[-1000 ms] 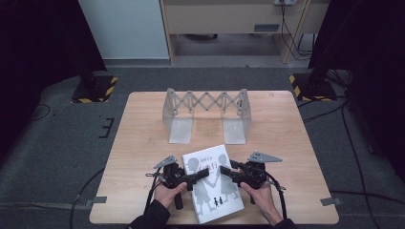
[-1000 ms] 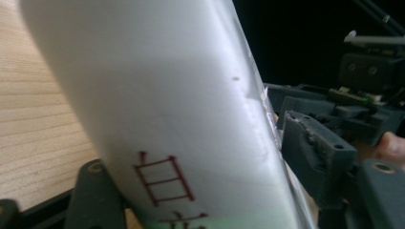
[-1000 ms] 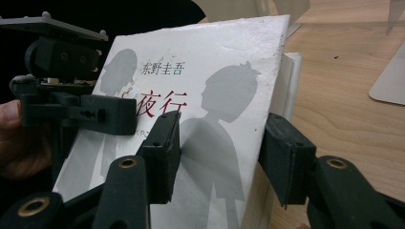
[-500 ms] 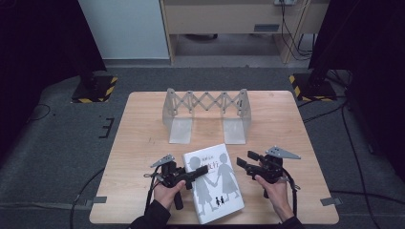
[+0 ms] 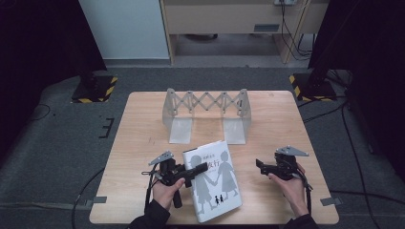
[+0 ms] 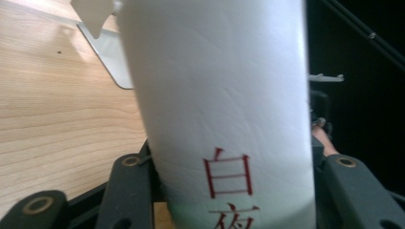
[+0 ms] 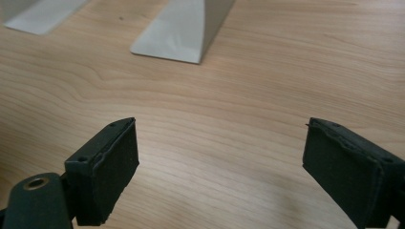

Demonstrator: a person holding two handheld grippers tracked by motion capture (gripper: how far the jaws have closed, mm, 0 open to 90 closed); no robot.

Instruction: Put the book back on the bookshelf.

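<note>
Evidently early going: book (image 5: 211, 185) gripped at its spine by left gripper (image 5: 199, 168), near table's (image 5: 143, 124) front edge; right gripper (image 5: 258, 165) open, empty, off to the side. Rack (image 5: 206, 113) behind, unfilled; book likely bound there.

White book in the left gripper's jaws

The book (image 5: 212, 186), its white cover printed with grey silhouettes and red characters, lies flat between the left gripper (image 5: 198, 168) jaws, well apart from the right gripper (image 5: 260, 165).

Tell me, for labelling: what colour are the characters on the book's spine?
Red, on the white book, clearest in the left gripper view.
</note>
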